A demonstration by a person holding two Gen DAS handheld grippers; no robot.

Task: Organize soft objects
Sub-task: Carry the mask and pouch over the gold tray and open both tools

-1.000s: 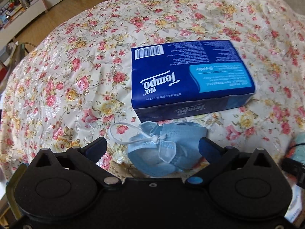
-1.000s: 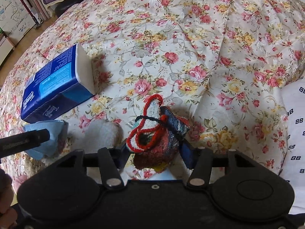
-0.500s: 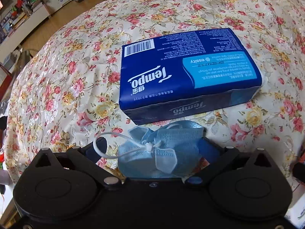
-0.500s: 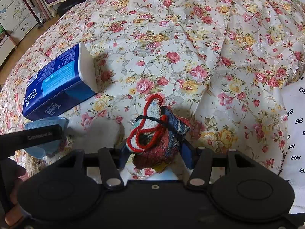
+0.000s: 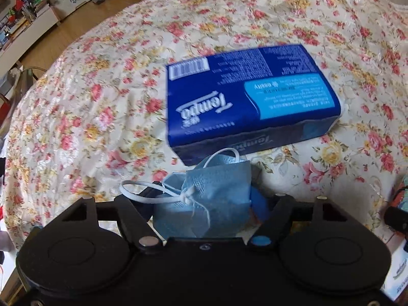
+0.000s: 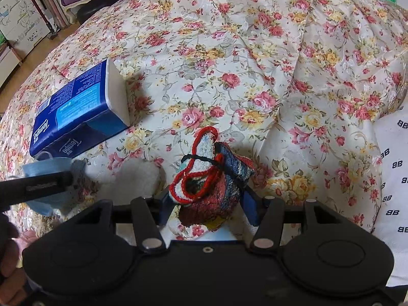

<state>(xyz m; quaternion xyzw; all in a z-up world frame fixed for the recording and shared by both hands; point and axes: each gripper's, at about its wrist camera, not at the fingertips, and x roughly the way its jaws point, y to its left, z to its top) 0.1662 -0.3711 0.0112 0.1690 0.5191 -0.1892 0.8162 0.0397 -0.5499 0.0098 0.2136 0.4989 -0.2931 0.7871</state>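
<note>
clearly the crumpled blue face mask (image 5: pixel 214 199) is light and squashy — left gripper (image 5: pixel 204 204) has just been closing onto its bunched middle; right gripper (image 6: pixel 207 204) pinches a knitted pouch (image 6: pixel 211 176).

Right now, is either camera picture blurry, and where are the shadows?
Left wrist view: motion-smeared; the tissue pack print and the bedspread flowers are soft. Right wrist view: sharp; the knitted bundle casts a shadow to its right, and the fisheye bows the bed's edges.
</note>
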